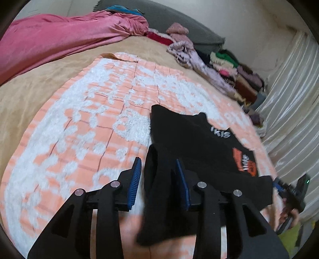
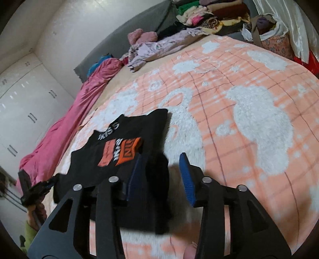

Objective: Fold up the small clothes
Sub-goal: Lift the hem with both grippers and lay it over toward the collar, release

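A pink cover [image 1: 59, 39] lies bunched along the far left edge of the bed, against a grey headboard [image 1: 179, 25]. Beside it the tan sheet [image 1: 30, 95] shows bare, and over the middle of the bed spreads an orange-and-white blanket [image 1: 89, 119].

The left tool [image 1: 158, 183] sits low over the near edge of that blanket, its blue pads [image 1: 135, 179] standing apart. A dark fold of the black shirt [image 1: 199, 143] hangs between them, close against the right-hand pad; whether that pad still presses the cloth cannot be told, and the left-hand pad stands clear of it.

The shirt itself lies on the blanket near the bed's near edge, spread flat between the two tools, its white lettering and orange print facing up. Its near hem is rumpled and raised toward both tools.

The right tool [image 2: 160, 175] is likewise parted, blue pads [image 2: 186, 177] well separated. A black bunch of the shirt sits in the gap, near the left-hand pad, and the right-hand pad is free of it. Each tool shows small at the side of the other's view, gripped by a hand.

Along the far right edge of the bed rests a lilac garment [image 2: 155, 49], then a heap of folded clothes [image 2: 209, 14], with pale curtains [image 1: 295, 99] beyond.
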`<state>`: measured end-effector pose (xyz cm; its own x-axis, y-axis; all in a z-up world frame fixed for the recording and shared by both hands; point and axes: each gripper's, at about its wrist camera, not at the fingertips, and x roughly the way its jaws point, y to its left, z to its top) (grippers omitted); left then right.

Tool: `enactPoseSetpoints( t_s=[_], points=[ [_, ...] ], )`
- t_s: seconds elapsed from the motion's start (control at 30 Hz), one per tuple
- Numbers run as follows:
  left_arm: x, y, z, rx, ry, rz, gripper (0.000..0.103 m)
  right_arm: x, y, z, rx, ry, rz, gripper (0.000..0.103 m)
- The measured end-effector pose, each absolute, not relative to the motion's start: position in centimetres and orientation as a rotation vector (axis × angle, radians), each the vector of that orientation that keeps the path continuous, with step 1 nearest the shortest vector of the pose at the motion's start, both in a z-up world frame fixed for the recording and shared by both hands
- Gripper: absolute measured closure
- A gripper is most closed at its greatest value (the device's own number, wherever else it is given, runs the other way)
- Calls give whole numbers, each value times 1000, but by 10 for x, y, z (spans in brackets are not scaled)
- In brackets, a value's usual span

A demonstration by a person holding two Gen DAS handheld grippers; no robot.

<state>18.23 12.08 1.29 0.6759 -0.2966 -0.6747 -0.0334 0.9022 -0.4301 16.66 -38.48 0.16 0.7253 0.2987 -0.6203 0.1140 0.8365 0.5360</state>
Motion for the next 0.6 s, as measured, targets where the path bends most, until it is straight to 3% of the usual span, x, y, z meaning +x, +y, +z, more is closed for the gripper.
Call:
enactPoseSetpoints(
  t_s=[0.33, 0.6],
  points=[
    [125, 129, 17, -378, 838, -182, 44, 119, -351, -12, 527, 810, 152, 65],
    [132, 111, -4, -371, 902, -238, 43, 121, -343, -14, 485, 841, 134, 65]
  ],
)
